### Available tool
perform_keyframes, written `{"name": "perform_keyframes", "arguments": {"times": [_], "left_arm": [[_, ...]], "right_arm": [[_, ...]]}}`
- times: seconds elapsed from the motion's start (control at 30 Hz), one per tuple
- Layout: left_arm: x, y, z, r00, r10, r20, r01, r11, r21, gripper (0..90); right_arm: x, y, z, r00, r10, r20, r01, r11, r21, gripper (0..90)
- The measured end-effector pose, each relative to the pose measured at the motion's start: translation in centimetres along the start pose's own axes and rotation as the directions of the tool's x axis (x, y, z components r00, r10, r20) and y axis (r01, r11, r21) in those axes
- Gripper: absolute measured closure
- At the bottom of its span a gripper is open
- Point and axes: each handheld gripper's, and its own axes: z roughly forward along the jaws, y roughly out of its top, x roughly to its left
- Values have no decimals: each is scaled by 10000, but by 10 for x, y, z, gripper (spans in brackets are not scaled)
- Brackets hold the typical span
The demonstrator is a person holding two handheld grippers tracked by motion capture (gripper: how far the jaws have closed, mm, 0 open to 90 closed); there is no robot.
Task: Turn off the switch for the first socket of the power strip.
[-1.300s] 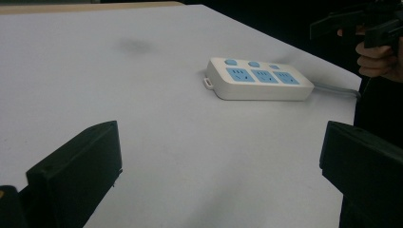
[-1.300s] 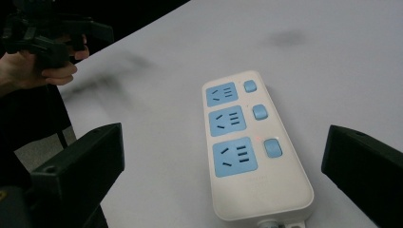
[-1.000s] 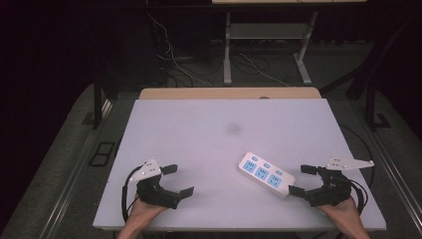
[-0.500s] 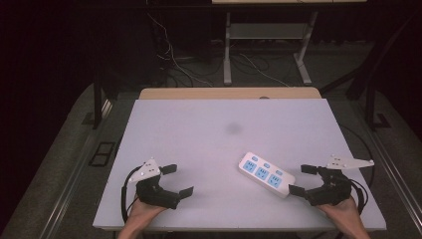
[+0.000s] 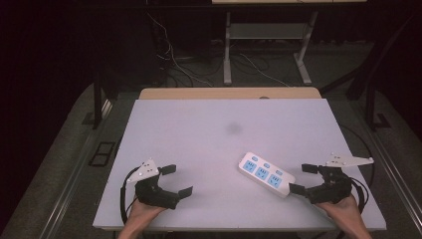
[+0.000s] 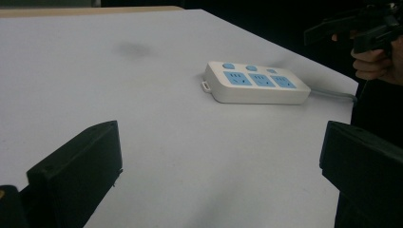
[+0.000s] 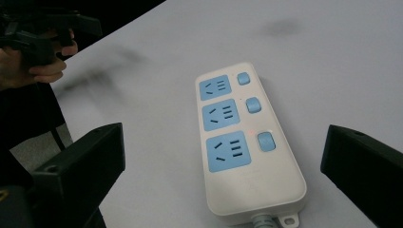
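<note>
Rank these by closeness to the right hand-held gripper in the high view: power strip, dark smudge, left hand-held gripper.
1. Power strip, just left of the right hand-held gripper.
2. Dark smudge, mid-table, farther back.
3. Left hand-held gripper, near-left edge.

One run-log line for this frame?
left gripper: open, idle | right gripper: open, beside power strip, no contact | table: white

no readable text or labels anywhere

- I see a white table (image 5: 199, 139) with a faint dark smudge (image 5: 233, 128) near its middle.
- A white power strip (image 5: 266, 174) lies flat at about four o'clock.
</note>
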Motion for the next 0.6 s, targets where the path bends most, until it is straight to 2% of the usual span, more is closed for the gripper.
{"name": "perform_keyframes", "arguments": {"times": [0.3, 0.6], "left_arm": [[0, -1, 1, 10000, 3, 40, -3, 10000, 46, 0], [0, -1, 0, 9999, -73, 96, 73, 10000, -18, 0]], "right_arm": [[-4, 8, 3, 9999, -129, 45, 127, 9993, 360, 7], [-6, 22, 6, 9989, -456, 89, 446, 9954, 851, 7]]}}
